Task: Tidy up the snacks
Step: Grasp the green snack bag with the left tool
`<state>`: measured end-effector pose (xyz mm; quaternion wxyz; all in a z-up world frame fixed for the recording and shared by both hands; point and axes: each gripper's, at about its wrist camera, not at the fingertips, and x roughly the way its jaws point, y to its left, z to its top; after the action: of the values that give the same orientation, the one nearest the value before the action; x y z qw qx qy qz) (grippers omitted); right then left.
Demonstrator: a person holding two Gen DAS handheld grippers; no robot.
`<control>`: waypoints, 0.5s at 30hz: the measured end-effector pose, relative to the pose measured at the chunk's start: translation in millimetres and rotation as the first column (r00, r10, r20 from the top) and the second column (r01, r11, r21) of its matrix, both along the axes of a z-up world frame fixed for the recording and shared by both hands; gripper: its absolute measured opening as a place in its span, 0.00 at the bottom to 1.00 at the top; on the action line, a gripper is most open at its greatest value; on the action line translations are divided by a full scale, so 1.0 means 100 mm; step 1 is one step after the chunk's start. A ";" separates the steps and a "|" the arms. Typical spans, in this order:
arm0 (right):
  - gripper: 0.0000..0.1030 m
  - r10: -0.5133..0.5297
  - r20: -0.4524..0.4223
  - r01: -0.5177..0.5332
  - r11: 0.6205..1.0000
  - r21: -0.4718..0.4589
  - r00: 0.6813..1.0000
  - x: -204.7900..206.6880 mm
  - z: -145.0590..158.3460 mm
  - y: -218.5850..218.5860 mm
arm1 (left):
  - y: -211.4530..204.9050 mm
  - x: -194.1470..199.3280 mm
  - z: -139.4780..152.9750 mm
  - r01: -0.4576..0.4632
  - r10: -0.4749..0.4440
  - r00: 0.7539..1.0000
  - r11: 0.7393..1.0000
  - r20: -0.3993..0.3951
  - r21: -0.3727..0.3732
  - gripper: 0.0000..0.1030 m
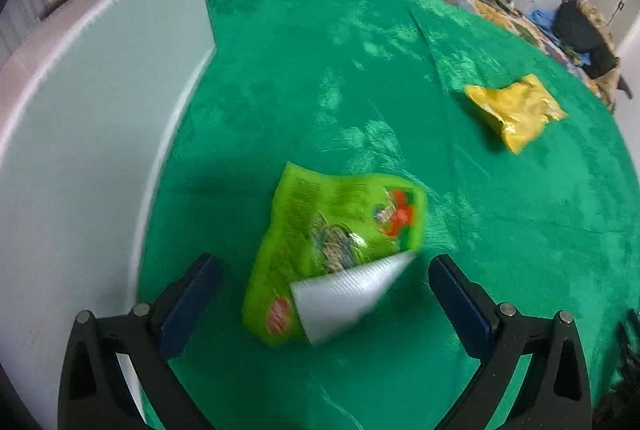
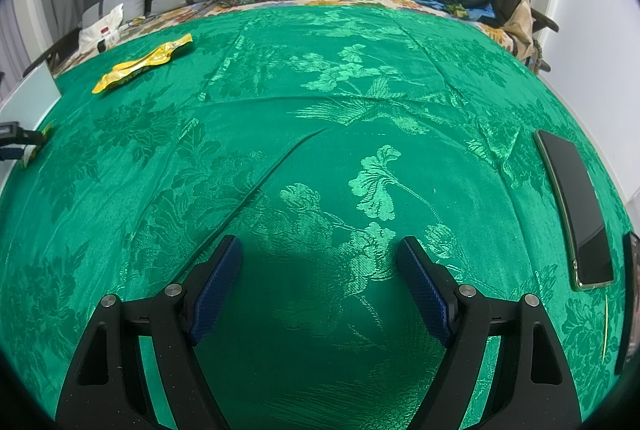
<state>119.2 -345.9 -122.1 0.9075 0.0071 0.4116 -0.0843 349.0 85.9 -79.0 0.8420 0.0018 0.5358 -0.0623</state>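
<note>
- So far, as we judge it, little of the sorting shows as finished: two snack bags lie loose on the green cloth (image 2: 320,90), and we see none stowed anywhere.
- We hold the left gripper (image 1: 325,270) with its jaws spread wide, gripping nothing.
- Our green bag (image 1: 332,250) lies between those jaws, reaching out ahead of the tips; its image is blurred, and one corner is folded back to show a silver lining.
- We cannot tell whether either pad touches the green bag; both look apart from it.
- Left of that gripper stands a pale box (image 1: 100,110), its wall just beside the left finger; it may be where the snacks belong, but its inside is hidden.
- Our yellow bag (image 1: 516,110) lies well apart, far ahead to the right.
- We hold the right gripper (image 2: 320,250) with jaws wide too, over bare cloth with no snack between them.
- A phone (image 2: 576,214) lies at the right edge of the cloth.
- Both bags, we reckon, are yet to be put away.
</note>
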 end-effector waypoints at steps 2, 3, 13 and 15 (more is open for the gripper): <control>0.81 0.000 0.000 0.000 1.000 0.000 1.000 0.00 0.00 0.00 | -0.01 0.03 -0.02 -0.002 0.002 1.000 1.000 0.005 0.017 1.00; 0.81 0.000 0.000 0.000 1.000 0.000 1.000 0.00 0.00 0.00 | -0.02 0.05 -0.02 -0.002 0.002 1.000 1.000 0.009 0.020 1.00; 0.81 0.003 0.001 -0.003 1.000 0.003 1.000 0.00 -0.02 -0.02 | -0.06 -0.02 -0.07 0.017 -0.019 0.998 0.999 0.058 0.041 0.99; 0.81 0.003 0.001 -0.003 1.000 0.003 1.000 0.00 -0.02 -0.02 | -0.06 -0.06 -0.04 0.012 -0.016 0.996 0.999 0.085 0.040 0.74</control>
<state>118.8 -347.6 -123.9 0.9078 0.0078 0.4111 -0.0822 343.3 80.3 -82.6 0.8636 0.0248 0.5003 -0.0576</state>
